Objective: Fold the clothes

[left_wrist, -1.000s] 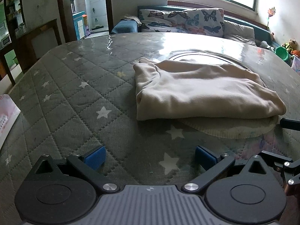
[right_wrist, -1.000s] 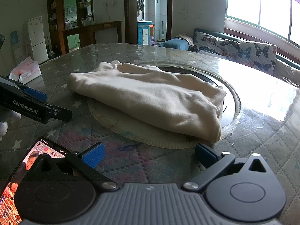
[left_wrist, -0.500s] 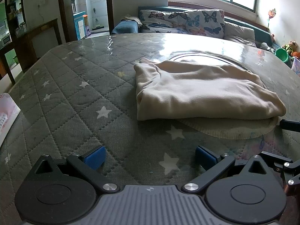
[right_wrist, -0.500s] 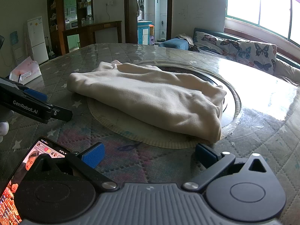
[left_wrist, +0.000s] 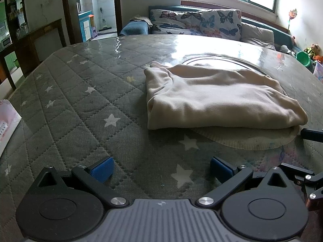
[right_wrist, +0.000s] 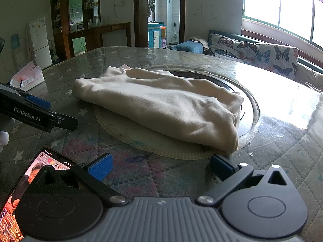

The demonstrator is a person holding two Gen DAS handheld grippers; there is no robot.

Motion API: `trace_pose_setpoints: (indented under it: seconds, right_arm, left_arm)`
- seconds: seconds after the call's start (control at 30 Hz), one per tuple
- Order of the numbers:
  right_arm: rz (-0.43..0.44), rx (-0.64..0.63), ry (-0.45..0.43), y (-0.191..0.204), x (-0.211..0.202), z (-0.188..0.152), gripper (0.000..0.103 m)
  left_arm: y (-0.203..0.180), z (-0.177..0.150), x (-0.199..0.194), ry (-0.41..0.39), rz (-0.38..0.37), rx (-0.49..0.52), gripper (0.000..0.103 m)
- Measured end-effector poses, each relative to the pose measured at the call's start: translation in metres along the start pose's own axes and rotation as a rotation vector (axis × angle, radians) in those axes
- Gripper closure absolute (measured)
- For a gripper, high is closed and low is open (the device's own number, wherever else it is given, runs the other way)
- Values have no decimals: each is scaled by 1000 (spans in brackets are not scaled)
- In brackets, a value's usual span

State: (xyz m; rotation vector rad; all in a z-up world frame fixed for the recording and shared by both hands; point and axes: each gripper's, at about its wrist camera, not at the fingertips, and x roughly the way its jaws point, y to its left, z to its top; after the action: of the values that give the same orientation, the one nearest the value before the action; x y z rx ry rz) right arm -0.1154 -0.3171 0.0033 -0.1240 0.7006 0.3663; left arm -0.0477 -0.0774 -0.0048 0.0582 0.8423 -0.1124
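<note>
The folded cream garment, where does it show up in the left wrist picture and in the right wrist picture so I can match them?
Left wrist: garment lies right of centre, beyond the open left gripper.
Right wrist: garment lies at centre, beyond the open right gripper.
Shared landmark: the round mat under the garment's near edge.

You get daylight from the window (right_wrist: 286, 18), blown out white, with strong glare on the glossy table (right_wrist: 278, 92) below it; fisheye edges bend, corners go dark.
</note>
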Motion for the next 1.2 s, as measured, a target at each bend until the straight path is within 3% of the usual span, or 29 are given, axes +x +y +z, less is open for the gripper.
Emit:
trace_pose_setpoints:
  seconds: [0.83,1.2]
  right_arm:
    - [-3,-1,0,1,1,0,0]
    - [-3,-2,0,1,2,0,0]
  left_arm:
    - [-2,3,1,17,9,26,0]
    - [-18,10,-16,9,150,48,0]
